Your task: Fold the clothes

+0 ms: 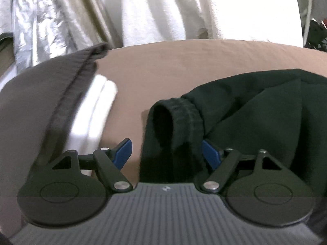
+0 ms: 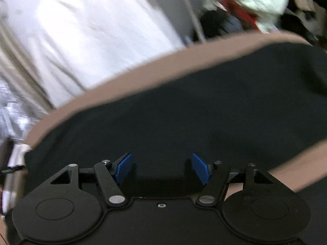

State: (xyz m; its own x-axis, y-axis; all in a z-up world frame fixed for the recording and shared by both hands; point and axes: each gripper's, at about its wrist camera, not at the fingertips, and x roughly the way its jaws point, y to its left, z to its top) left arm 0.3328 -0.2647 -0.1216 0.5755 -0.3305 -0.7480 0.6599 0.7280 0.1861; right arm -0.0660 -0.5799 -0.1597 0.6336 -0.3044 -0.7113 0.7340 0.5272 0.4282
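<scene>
Left wrist view shows a black garment (image 1: 255,110) lying on the tan-covered bench (image 1: 163,65), occupying the right half of the surface. Its ribbed cuff (image 1: 184,118) curls upward and forms an open loop directly ahead of the left tool (image 1: 166,153). The left tool stands wide: its blue pads (image 1: 123,153) sit well apart, with the sleeve fabric running between them. No pad presses on the cloth, though the right-side pad lies just beside the cuff.

Right wrist view shows the same black garment (image 2: 184,112) spread broadly across the bench (image 2: 126,81), filling most of the frame. The right tool (image 2: 162,168) also stands wide, positioned low over the dark fabric, with its blue pads (image 2: 122,169) apart and nothing clamped between them. Contact with the cloth cannot be determined; this view is blurred.

On the left side of the bench, a grey-brown garment (image 1: 40,94) overlies a folded white item (image 1: 92,110). Beyond the bench edge hang pale curtains (image 1: 163,10) and a crinkled silver sheet (image 1: 40,24).
</scene>
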